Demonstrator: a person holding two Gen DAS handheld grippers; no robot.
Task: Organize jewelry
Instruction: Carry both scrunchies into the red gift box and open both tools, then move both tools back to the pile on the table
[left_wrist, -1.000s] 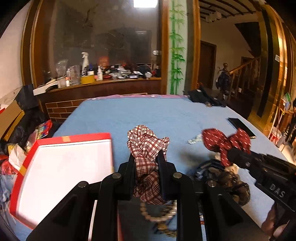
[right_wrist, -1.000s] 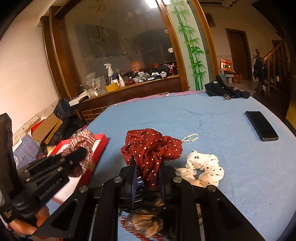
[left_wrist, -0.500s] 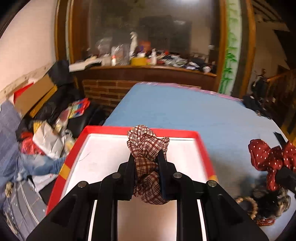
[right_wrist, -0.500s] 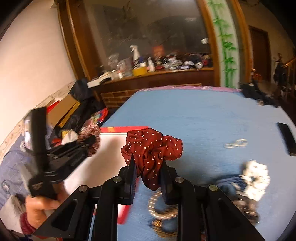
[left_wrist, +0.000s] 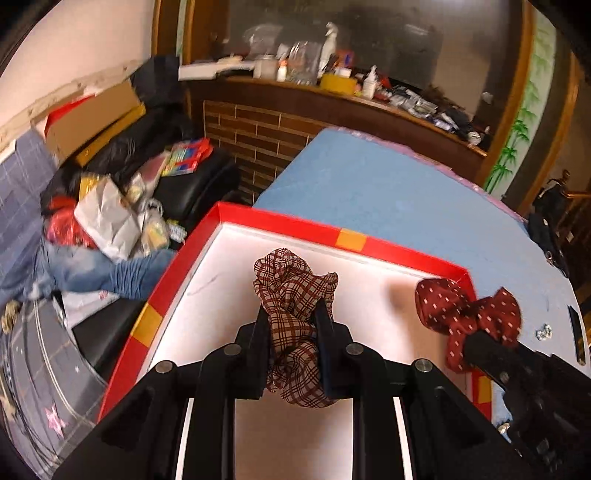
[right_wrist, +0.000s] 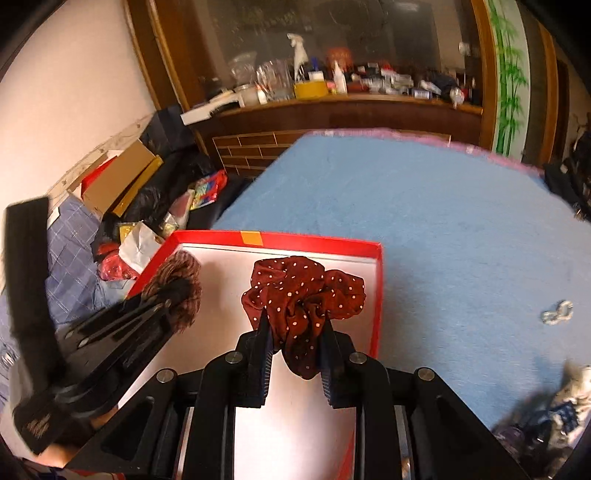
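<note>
My left gripper (left_wrist: 291, 314) is shut on a brown plaid scrunchie (left_wrist: 295, 291) and holds it over the white inside of a red-rimmed box (left_wrist: 280, 221). My right gripper (right_wrist: 295, 321) is shut on a dark red polka-dot scrunchie (right_wrist: 303, 291) and holds it over the same box (right_wrist: 314, 242), near its right wall. In the left wrist view the right gripper (left_wrist: 476, 339) with the polka-dot scrunchie (left_wrist: 465, 306) is at the right. In the right wrist view the left gripper (right_wrist: 173, 295) with the plaid scrunchie (right_wrist: 183, 275) is at the left.
The box lies at the left edge of a blue table (right_wrist: 424, 206). A small silver piece (right_wrist: 557, 312) lies on the cloth to the right. A blurred heap of jewelry and scrunchies (right_wrist: 554, 413) is at the near right. Clutter and bags (left_wrist: 110, 206) lie on the floor beyond the left edge.
Both grippers have swung left with their scrunchies, from over the jewelry heap on the blue cloth to over the red box. Both stay shut.
</note>
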